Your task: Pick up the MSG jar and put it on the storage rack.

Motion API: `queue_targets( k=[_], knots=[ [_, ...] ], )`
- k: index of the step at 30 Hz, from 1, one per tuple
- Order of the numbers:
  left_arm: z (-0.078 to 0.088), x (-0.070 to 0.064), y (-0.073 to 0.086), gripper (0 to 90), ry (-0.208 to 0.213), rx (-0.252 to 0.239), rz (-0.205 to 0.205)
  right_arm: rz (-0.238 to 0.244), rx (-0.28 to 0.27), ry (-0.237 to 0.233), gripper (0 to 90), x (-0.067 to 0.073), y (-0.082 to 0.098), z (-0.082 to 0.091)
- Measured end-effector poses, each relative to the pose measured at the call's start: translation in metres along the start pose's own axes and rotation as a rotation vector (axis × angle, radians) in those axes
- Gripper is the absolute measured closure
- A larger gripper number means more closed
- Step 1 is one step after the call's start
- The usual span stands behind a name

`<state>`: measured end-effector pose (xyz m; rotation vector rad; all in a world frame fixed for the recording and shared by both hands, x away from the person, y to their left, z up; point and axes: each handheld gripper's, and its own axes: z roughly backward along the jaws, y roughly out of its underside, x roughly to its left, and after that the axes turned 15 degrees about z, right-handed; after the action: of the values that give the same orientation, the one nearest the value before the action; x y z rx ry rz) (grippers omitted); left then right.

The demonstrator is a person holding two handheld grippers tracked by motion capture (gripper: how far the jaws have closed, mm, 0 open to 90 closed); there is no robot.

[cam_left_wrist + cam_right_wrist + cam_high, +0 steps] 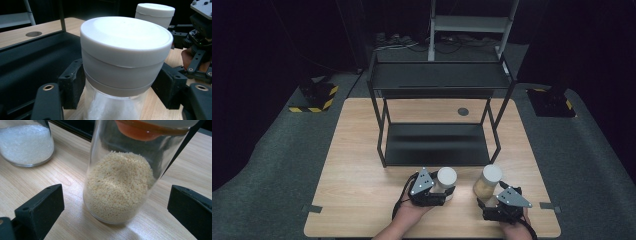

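A glass jar of white powder [446, 179] with a white lid [125, 37] stands on the wooden table [357, 175], just in front of the black rack. My left gripper [443, 191] is shut on it, and its black pads [73, 83] press the jar right under the lid. To its right stands a second jar [488, 184] holding beige grains [120, 187], also under a white lid [155, 11]. My right gripper [490, 199] is open, with its jaws standing wide on either side of the grain jar [117, 207] and not touching it.
A black two-tier rack [437, 145] fills the middle of the table, its lower shelf [30, 60] close behind the jars. A round cable hole [463, 111] lies behind it. Bare wood stretches to the left of my hands. Around the table, the floor is dark carpet.
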<state>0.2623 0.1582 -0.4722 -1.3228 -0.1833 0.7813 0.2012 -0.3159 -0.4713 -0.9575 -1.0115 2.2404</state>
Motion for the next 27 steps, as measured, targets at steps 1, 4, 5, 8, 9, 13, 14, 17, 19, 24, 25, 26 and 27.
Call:
queue_targets(
  k=[1,4,5,8,9,13,14,17,19,24,25,26,27],
  knots=[
    [0.000,0.000,0.000,33.2,0.000,0.002,-0.005,0.001,0.000,0.000,0.0,0.000,0.000,0.000],
    [0.000,0.001,-0.002,33.5,0.002,0.008,-0.009,0.001,0.000,0.000,0.0,0.000,0.000,0.000],
    [0.000,0.000,-0.003,33.8,0.000,0.009,-0.019,0.001,0.000,0.000,0.0,0.000,0.000,0.000],
    [0.001,-0.002,-0.003,34.6,-0.008,0.007,-0.033,-0.002,-0.001,-0.001,0.0,0.000,0.000,0.000],
    [0.001,-0.003,-0.003,34.6,-0.010,0.003,-0.030,-0.002,-0.001,-0.001,0.0,0.000,0.000,0.000],
    [0.002,-0.002,-0.002,34.8,-0.013,-0.003,-0.014,-0.007,-0.002,-0.002,0.0,-0.001,0.001,0.000],
    [0.003,-0.001,-0.003,34.8,-0.013,-0.003,-0.010,-0.006,-0.003,-0.002,0.0,-0.001,0.001,0.000],
    [0.005,-0.002,-0.003,34.9,-0.024,-0.011,-0.011,-0.007,-0.004,-0.003,0.0,-0.001,0.001,0.000],
    [0.008,-0.002,-0.004,34.8,-0.032,-0.015,-0.010,-0.011,-0.004,-0.005,0.0,-0.002,0.001,0.000],
    [0.016,-0.001,-0.006,34.8,-0.050,-0.023,-0.006,-0.013,-0.005,-0.005,0.0,-0.002,0.001,0.000],
    [0.019,0.001,-0.007,34.8,-0.054,-0.023,-0.005,-0.014,-0.005,-0.005,0.0,-0.002,0.001,0.000],
    [0.020,0.002,-0.007,34.8,-0.057,-0.023,-0.002,-0.014,-0.006,-0.005,0.0,-0.002,0.002,0.001],
    [0.023,0.003,-0.007,34.8,-0.062,-0.024,-0.003,-0.015,-0.007,-0.005,0.0,-0.002,0.002,0.001]
  ],
)
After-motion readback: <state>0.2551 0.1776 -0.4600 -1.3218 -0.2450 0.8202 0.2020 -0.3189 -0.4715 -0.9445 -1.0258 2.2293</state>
